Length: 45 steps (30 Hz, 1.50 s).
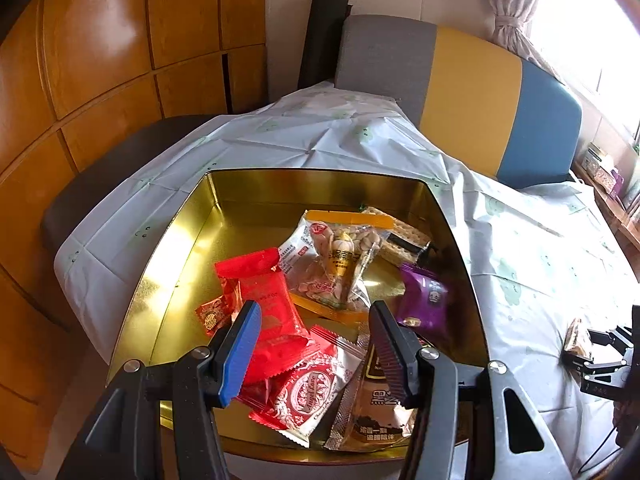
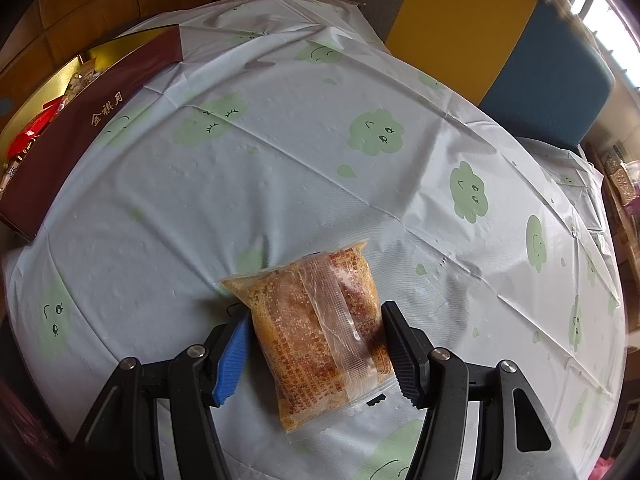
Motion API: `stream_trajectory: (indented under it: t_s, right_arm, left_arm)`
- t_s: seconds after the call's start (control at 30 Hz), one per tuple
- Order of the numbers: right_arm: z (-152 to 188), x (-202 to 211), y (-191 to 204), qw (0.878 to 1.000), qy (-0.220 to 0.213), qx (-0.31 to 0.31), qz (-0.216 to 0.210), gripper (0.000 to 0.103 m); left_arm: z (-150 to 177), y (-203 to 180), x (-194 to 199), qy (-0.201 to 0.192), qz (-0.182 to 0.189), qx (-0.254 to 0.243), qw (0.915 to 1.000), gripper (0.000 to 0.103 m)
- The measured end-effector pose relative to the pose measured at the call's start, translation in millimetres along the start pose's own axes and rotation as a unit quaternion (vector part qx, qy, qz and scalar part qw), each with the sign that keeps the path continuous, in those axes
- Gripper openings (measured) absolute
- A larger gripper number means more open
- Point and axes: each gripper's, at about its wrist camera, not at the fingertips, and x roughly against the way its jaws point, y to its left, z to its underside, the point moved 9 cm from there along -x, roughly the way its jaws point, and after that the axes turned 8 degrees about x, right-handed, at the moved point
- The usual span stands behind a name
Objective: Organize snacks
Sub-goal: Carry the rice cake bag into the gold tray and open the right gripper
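Gold-lined tin box [image 1: 192, 216] sits on the clouded tablecloth [image 1: 320, 140], seen from my left wrist. My left gripper [image 1: 316, 354] hangs above the box's near edge, fingers spread wide, holding nothing. Inside lie red packets [image 1: 264, 292], a peanut bag [image 1: 340, 264], a purple packet [image 1: 426, 300] and a brown sachet [image 1: 376, 412].

From my right wrist, my right gripper [image 2: 316, 354] straddles a clear packet of crumbed biscuit [image 2: 316, 332] near the tabletop's near edge, fingers parted, both close beside its sides; I cannot tell whether they touch it. The maroon-sided box [image 2: 72, 132] stands at the far left corner.
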Motion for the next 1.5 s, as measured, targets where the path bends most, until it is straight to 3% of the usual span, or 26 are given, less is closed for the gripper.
stream_trajectory:
  t_s: [0.53, 0.87, 1.1, 1.5]
  right_arm:
    - [1, 1, 0, 1.000, -0.001, -0.002, 0.003, 0.061]
    - [-8, 6, -2, 0.999, 0.014, -0.043, 0.004, 0.061]
    - [-57, 43, 24, 0.995, -0.049, -0.082, -0.040, 0.061]
    - [-161, 86, 158, 0.983, -0.132, -0.003, -0.126, 0.061]
  left_arm:
    - [7, -3, 6, 0.000, 0.004, -0.010, 0.9999, 0.057]
    - [1, 11, 14, -0.012, 0.004, 0.000, 0.9999, 0.057]
    - [0, 26, 17, -0.017, 0.001, 0.014, 0.9998, 0.057]
    - [0, 54, 23, -0.025, -0.012, 0.034, 0.9990, 0.057]
